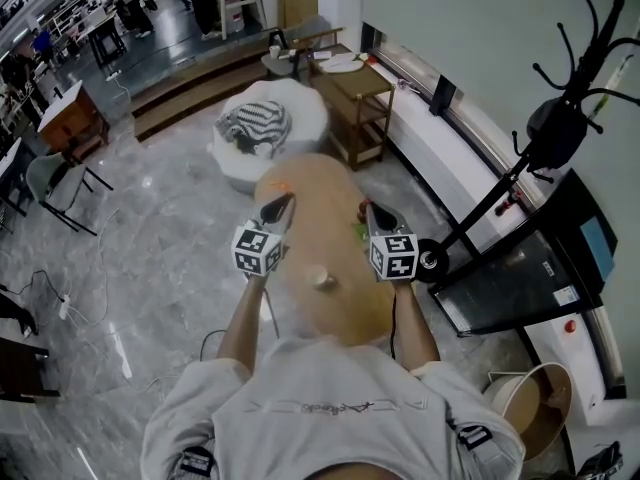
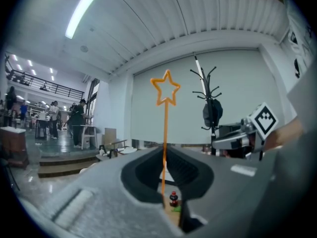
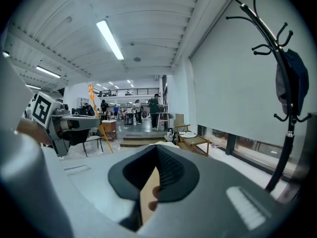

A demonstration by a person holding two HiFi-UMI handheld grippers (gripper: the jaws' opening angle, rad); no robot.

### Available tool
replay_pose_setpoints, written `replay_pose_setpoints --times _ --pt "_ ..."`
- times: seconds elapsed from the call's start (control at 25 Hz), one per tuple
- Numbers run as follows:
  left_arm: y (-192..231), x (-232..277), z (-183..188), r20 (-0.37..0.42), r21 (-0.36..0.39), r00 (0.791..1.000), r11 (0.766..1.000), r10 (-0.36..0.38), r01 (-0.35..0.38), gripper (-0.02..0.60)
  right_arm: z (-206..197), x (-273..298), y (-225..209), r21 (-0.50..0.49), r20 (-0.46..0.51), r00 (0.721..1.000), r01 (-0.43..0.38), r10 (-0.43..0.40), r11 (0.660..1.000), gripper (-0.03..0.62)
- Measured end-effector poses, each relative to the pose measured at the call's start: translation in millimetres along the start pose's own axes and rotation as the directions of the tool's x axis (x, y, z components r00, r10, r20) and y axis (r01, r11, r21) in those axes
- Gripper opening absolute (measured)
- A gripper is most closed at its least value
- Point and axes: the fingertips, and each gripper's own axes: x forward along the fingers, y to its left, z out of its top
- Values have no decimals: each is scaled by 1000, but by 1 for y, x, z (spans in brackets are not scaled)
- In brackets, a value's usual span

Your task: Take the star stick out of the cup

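My left gripper is shut on the thin orange star stick, which stands upright from the jaws with its star outline high above. In the head view the left gripper hovers over the far left of the oval wooden table, well clear of the small pale cup near the table's middle. My right gripper is held over the table's right side. Its jaws are shut with nothing in them. The right gripper view shows the left gripper with the stick.
A small dark bottle and a green item sit on the table's far right. Beyond it are a white pouf with a striped cloth and a wooden side table. A black coat rack stands at the right, a round bin behind.
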Motion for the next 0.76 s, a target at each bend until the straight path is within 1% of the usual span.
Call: replay_pose_setpoints --times 0.28,0.76 --pt "1 4 -5 -11 -5 1000 1000 -7 7 16 -4 4 -1 2 -11 1000 0 0 1000 3" --pt "1 9 -6 -8 -5 1000 1000 -12 12 17 -6 10 -1 -8 -19 1000 -6 6 1000 3"
